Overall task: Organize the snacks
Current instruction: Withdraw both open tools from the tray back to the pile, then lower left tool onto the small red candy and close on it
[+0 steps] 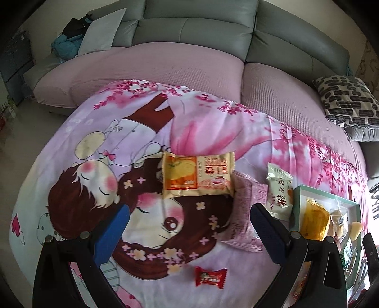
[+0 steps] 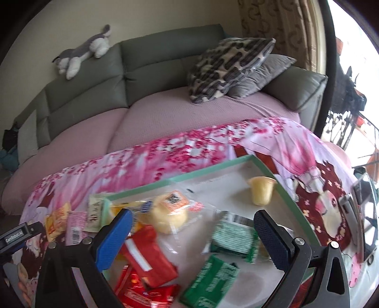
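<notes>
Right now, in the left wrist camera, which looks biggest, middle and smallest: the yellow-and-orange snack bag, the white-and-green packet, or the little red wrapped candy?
Largest to smallest, as they look:
1. Yellow-and-orange snack bag
2. White-and-green packet, partly hidden by the left gripper's finger
3. Red wrapped candy, smallest although it lies nearest the camera

Seating: grey-green leather sofa (image 1: 196, 30), pink textured seat cover (image 2: 99, 128)
Wall: plain cream wall (image 2: 146, 21)
Window: bright daylight, patterned beige curtain (image 2: 284, 28)
</notes>
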`<action>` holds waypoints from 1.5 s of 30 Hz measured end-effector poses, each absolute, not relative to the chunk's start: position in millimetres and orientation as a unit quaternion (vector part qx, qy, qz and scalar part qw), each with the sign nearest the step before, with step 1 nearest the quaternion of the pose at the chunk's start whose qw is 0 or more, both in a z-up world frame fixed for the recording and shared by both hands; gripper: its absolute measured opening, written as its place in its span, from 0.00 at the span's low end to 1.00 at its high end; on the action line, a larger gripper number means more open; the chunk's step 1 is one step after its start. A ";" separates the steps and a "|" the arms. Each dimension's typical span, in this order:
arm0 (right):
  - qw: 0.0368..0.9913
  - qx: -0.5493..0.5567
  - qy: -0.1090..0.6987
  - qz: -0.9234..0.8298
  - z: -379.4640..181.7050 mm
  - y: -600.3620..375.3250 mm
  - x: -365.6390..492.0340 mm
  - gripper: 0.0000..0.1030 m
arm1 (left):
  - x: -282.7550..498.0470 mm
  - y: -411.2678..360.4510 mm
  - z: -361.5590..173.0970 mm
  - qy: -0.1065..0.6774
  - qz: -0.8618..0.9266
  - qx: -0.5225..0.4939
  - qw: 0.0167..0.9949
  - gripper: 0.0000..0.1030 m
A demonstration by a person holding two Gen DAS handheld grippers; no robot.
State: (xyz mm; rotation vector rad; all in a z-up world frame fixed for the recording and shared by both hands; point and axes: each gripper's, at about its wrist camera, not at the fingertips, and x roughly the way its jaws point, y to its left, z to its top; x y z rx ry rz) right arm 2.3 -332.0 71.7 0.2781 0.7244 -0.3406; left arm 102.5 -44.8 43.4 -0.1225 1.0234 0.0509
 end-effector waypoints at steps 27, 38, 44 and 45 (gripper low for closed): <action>0.880 0.078 0.464 -0.070 38.5 -237.3 20.3 1.00 | 80.8 -30.5 9.9 0.551 0.016 -0.079 0.830 0.98; 0.870 0.081 0.479 -0.086 38.7 -243.2 15.4 1.00 | 64.1 -45.3 -8.5 0.585 -0.024 -0.083 0.807 0.71; 0.870 0.083 0.478 -0.089 43.0 -244.2 12.6 1.00 | 60.9 -55.1 -13.2 0.597 -0.051 -0.083 0.797 0.48; 0.870 0.083 0.478 -0.090 43.5 -243.8 12.3 1.00 | 60.2 -56.8 -13.9 0.598 -0.057 -0.083 0.795 0.46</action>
